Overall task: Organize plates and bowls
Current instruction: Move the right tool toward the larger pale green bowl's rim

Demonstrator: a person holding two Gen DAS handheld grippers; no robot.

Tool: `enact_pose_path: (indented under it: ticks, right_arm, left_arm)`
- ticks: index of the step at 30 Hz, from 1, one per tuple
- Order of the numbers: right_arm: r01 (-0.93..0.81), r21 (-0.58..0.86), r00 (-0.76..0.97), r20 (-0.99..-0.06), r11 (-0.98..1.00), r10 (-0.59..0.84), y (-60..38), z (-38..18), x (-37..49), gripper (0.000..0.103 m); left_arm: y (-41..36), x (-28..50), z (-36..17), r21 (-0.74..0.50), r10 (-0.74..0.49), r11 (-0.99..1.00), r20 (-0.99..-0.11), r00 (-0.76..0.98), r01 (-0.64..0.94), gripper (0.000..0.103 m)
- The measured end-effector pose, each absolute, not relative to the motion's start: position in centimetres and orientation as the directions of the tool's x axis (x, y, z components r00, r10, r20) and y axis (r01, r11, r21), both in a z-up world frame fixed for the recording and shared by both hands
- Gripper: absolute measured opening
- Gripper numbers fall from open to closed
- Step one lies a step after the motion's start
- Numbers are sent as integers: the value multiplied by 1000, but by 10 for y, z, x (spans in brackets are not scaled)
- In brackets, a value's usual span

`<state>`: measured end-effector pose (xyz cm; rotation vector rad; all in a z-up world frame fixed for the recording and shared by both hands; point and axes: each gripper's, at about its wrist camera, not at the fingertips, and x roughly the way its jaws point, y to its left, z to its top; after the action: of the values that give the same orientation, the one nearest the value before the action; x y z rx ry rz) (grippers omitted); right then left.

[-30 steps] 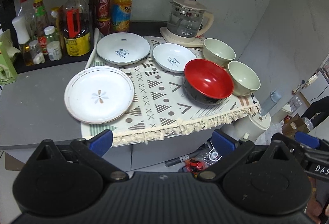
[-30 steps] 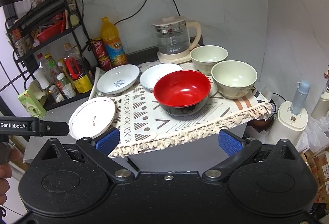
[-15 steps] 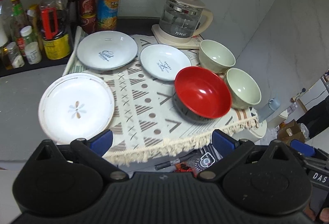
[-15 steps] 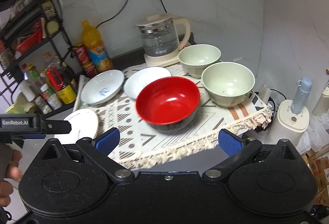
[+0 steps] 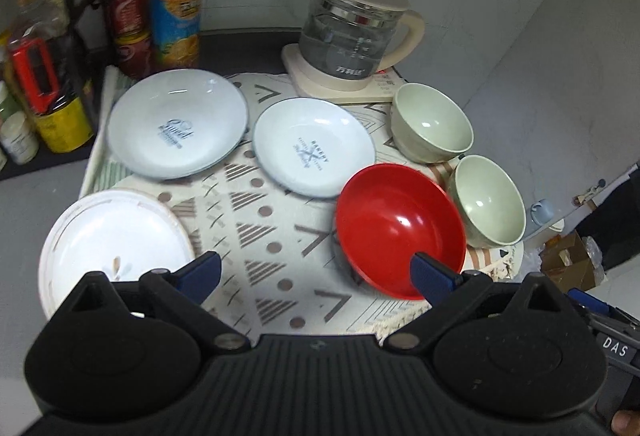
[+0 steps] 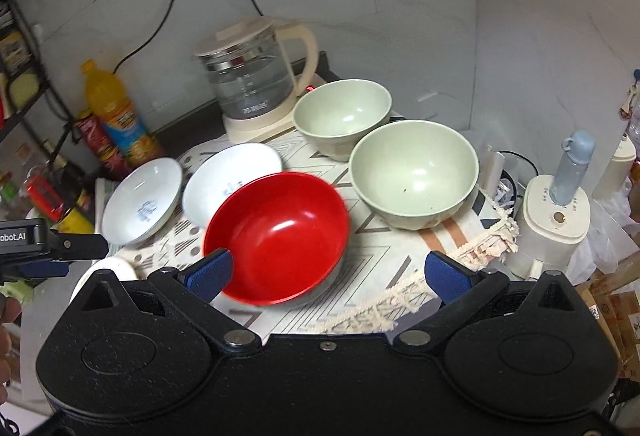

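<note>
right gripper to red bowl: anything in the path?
Nothing visible. The right gripper is open and empty, and the red bowl lies right ahead of its fingers, on the mat. The nearer green bowl sits off to the right and beyond, apart from the line in.

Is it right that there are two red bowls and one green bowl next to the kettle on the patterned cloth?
Not quite. It is the other way round: one red bowl and two green bowls. The right wrist view shows them best. They do sit on the patterned cloth, with the kettle just behind.
</note>
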<state>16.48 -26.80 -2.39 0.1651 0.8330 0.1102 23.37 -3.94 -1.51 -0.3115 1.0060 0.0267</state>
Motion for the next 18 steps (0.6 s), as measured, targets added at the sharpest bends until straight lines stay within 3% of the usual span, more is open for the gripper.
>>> enact_pose_path:
  ticks: [8, 10, 14, 18]
  right_arm:
    - [16, 181, 666, -735, 983, 125, -281, -33, 183, 99]
    - [42, 193, 664, -739, 980, 117, -287, -36, 190, 93]
    - [87, 239, 671, -731, 967, 121, -303, -42, 199, 89]
    - [101, 263, 669, -732, 960, 130, -321, -51, 212, 75]
  left_arm:
    - [-51, 269, -26, -266, -173, 958, -836, 521, -109, 100]
    - [-56, 276, -27, -268, -180, 959, -833, 524, -96, 100]
    - [-68, 291, -30, -269, -193, 961, -830, 524, -71, 97]
    - [-83, 310, -34, -275, -204, 959, -829, 521, -62, 93]
